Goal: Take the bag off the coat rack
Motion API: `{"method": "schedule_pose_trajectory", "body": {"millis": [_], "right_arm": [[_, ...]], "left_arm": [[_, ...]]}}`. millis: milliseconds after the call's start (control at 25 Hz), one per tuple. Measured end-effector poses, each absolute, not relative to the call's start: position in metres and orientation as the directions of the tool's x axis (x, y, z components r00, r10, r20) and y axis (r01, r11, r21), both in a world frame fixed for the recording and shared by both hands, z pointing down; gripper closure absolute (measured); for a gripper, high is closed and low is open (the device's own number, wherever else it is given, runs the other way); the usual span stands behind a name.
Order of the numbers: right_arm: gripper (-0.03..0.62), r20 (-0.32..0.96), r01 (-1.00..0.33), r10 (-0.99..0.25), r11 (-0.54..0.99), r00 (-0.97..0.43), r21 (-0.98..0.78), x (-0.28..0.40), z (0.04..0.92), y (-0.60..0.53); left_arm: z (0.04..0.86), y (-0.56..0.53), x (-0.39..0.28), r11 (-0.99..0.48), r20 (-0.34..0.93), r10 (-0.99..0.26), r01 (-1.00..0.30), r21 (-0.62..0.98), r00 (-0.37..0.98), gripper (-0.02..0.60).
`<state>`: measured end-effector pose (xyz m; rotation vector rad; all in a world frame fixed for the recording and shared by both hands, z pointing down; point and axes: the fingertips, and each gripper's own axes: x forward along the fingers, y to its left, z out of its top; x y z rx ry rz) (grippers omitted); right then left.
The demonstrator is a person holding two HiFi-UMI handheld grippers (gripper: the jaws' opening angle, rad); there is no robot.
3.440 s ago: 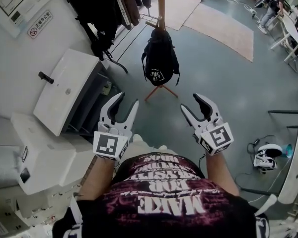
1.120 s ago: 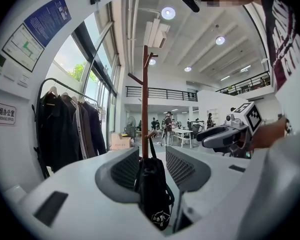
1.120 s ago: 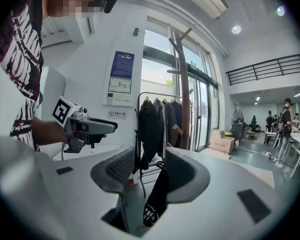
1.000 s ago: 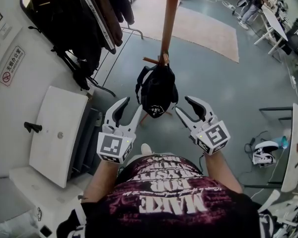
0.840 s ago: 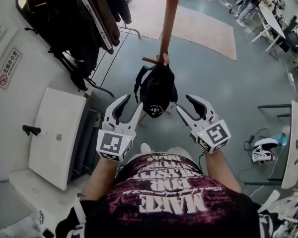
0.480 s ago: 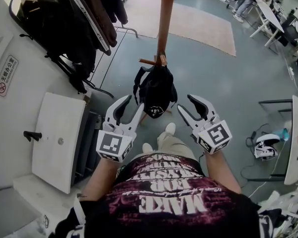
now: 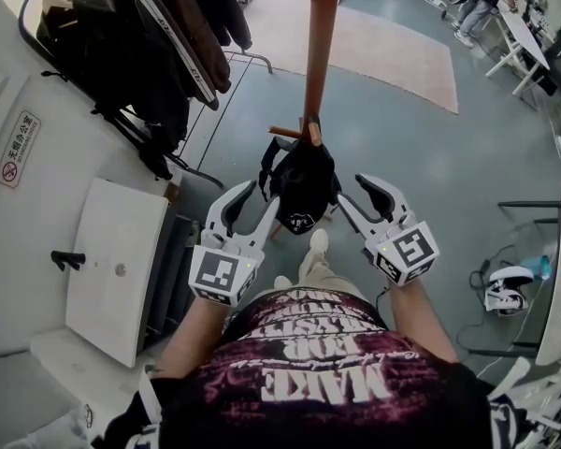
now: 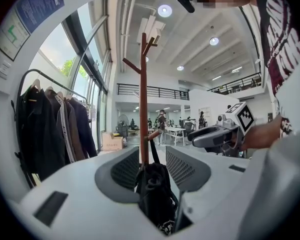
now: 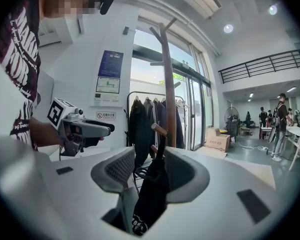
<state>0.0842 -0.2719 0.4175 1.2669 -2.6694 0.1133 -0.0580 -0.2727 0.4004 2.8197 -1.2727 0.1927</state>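
Black bag [image 7: 304, 187]: hangs by its top strap from a low peg [image 7: 290, 132] of the coat rack, its body drooping just beside the pole and clear of the floor (a white print shows near its lower end).
Coat rack [image 7: 320, 54]: brown wooden pole, upright in the middle of the scene, with angled pegs higher up.
Left gripper [image 7: 260, 195]: held just left of the bag on its near side. Its jaws are spread wide and no pad presses on anything. In the left gripper view the bag and pole show through the gap between the jaws.
Right gripper [image 7: 352, 190]: held just right of the bag, level with the other one. Its jaws are also spread wide and grip nothing (its own view frames the bag's strap and the peg in the gap).
Person: dark shirt [image 7: 318, 372] with pink lettering, with one light shoe [image 7: 318, 242] forward on the grey floor [image 7: 421, 148], under the bag.
Clothes rail [image 7: 159, 45]: far left, hung with dark coats.
White cabinet [image 7: 112, 269]: left, against the wall, with a black handle.
Rug [image 7: 393, 50]: beige, flat on the floor beyond the coat rack.
Headset [image 7: 505, 297]: white, on the floor at near right, well apart from the bag.
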Motion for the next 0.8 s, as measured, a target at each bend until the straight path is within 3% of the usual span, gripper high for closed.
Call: {"method": "schedule_pose_trajectory", "body": {"millis": [800], "right_arm": [[0.404,0.267,-0.716,-0.683,0.697,-0.68,-0.04,0.082,0.458,-0.342]], "left_arm": [[0.445,-0.345,-0.026,-0.658,0.207,-0.736,-0.753,0.008,0.645,0.413]]}}
